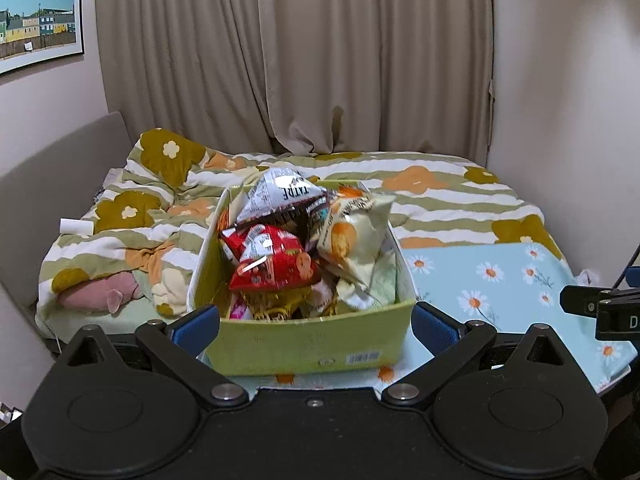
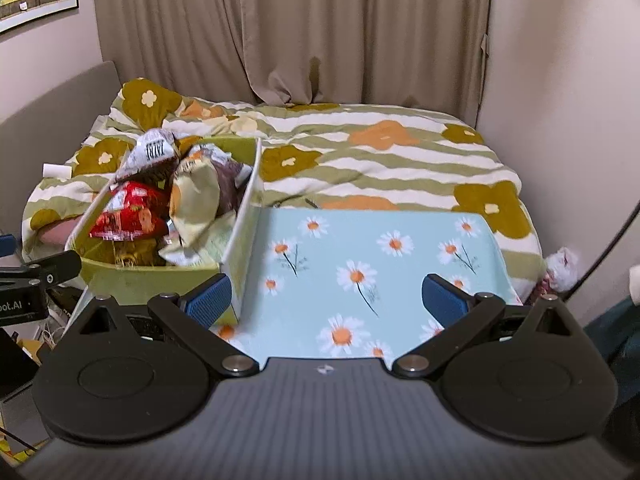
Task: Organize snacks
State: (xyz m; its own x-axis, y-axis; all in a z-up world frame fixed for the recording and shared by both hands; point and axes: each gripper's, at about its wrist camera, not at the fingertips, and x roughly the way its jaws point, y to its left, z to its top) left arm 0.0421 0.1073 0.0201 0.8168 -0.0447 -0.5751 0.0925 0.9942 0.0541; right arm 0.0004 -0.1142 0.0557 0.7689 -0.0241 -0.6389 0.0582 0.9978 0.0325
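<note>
A green box (image 1: 304, 340) stands on a light-blue daisy-print mat (image 1: 492, 276) at the near edge of the bed. It is heaped with snack bags: a red one (image 1: 272, 260), a grey-white one (image 1: 280, 196) on top and a pale yellow one (image 1: 356, 236). My left gripper (image 1: 314, 320) is open, its blue pads either side of the box's near wall, apart from it. My right gripper (image 2: 326, 294) is open and empty over the daisy mat (image 2: 360, 256), with the box (image 2: 120, 276) to its left and its left pad (image 2: 208, 296) close to the box's right wall.
A rumpled flower-striped duvet (image 1: 440, 196) covers the bed behind the box. A pink soft toy (image 1: 100, 292) and a small white tube (image 1: 76, 226) lie at the left. Curtains (image 1: 320, 56) hang behind, walls stand left and right. The other gripper shows at the right edge (image 1: 600, 304).
</note>
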